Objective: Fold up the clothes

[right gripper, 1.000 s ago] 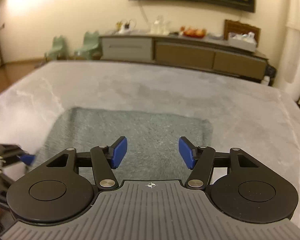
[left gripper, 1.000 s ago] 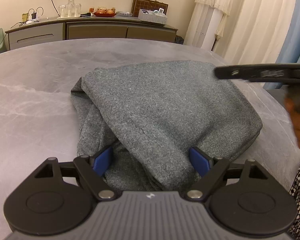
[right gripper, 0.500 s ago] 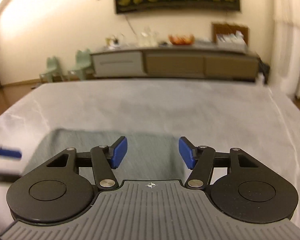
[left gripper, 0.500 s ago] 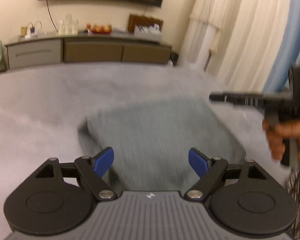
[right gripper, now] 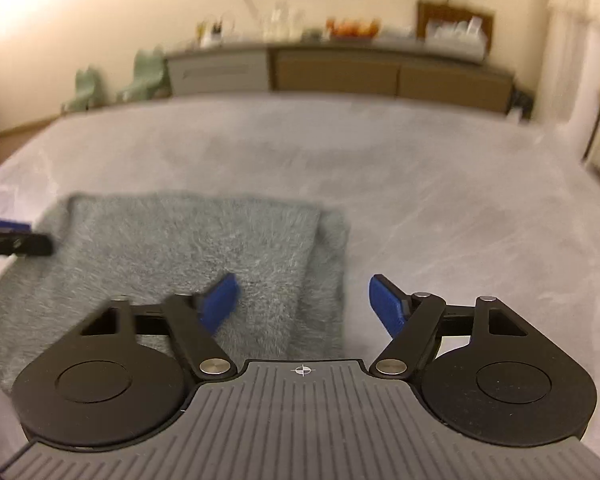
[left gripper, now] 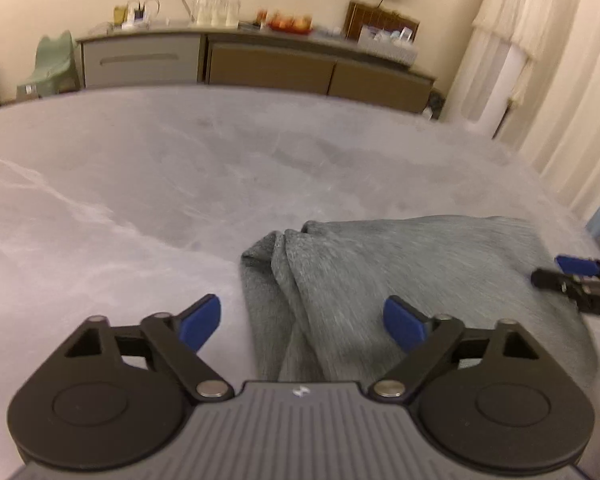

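— Shifted since a second ago: grey garment (left gripper: 400, 280) slid right in the left view, left in the right view (right gripper: 172, 264).
— Lay folded on the marble table (left gripper: 140, 184), near edge.
— Left gripper (left gripper: 302, 320)?
— Spread wide over the bunched left edge, gripping nothing.
— Right gripper (right gripper: 304, 300)?
— Likewise wide, straddling the right edge.

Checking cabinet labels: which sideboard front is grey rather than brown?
The leftmost front of the sideboard, the one with a long horizontal handle slot, next to the green chairs. The two fronts to its right are brown.
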Available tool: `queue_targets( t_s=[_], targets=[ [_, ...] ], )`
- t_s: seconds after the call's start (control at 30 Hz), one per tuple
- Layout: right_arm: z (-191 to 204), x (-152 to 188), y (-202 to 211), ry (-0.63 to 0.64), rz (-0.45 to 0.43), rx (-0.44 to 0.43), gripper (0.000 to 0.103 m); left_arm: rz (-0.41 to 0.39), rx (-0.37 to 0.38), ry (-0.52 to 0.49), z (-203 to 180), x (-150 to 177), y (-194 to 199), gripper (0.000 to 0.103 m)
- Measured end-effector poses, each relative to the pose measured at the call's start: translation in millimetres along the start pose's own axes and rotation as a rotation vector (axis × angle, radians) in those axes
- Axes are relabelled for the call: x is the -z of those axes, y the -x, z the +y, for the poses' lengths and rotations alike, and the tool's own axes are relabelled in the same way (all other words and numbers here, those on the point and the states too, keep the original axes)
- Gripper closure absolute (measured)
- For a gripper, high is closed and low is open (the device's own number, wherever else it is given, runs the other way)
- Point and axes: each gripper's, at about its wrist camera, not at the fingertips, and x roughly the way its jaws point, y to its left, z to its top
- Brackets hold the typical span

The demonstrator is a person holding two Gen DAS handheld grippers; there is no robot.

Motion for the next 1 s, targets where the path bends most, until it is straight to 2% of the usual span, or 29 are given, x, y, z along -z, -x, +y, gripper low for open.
queue_targets(
  t_s=[0.1,0.17,0.2,0.27,0.3,0.33,0.4,0.47,0.53,0.63,0.67,0.7,0.77,0.87,0.9,0.93,0.97,1.0],
  targets=[
    [12,11,16,0.037,-0.034,-0.013,0.028,-0.032,0.063,-0.035,-2,20,31,0.010],
    [21,18,26,0.062,-0.057,-0.021,0.027,-0.009,0.007,-0.019,3,33,26,0.010],
    [25,21,31,0.075,-0.069,-0.026,0.025,0.007,-0.019,0.022,10,37,21,0.010],
    [33,28,42,0.100,-0.092,-0.034,0.022,0.004,0.062,0.198,35,44,22,0.012],
    [37,32,47,0.112,-0.103,-0.038,0.024,-0.002,0.096,0.261,44,47,24,0.012],
    [42,35,52,0.125,-0.115,-0.043,0.026,-0.003,0.120,0.281,48,49,26,0.012],
    [53,42,63,0.168,-0.145,-0.074,0.025,-0.002,0.163,0.296,54,53,30,0.014],
    [77,50,73,0.274,-0.185,-0.172,0.024,-0.011,0.230,0.302,54,55,32,0.014],
    [105,62,69,0.406,-0.165,-0.220,0.024,0.001,0.265,0.273,45,55,29,0.014],
    [130,73,43,0.535,-0.082,-0.175,0.025,0.015,0.250,0.192,28,56,19,0.015],
    [133,75,37,0.556,-0.071,-0.160,0.024,0.014,0.257,0.178,24,56,16,0.021],
    [135,75,33,0.558,-0.063,-0.156,0.021,0.019,0.289,0.180,21,55,12,0.029],
    [134,73,31,0.525,-0.055,-0.170,0.018,0.034,0.442,0.263,22,59,2,0.038],
    [131,72,26,0.494,-0.048,-0.182,0.015,0.041,0.683,0.467,36,70,-19,0.035],
    [131,76,26,0.489,-0.048,-0.185,0.015,0.036,0.718,0.518,42,73,-27,0.049],
    [130,78,25,0.487,-0.048,-0.186,0.015,0.029,0.734,0.555,49,75,-33,0.053],
    [130,78,24,0.487,-0.049,-0.185,0.015,0.020,0.736,0.565,52,75,-32,0.054],
    [130,78,24,0.490,-0.049,-0.184,0.015,0.009,0.732,0.563,54,75,-28,0.047]
  ],
)
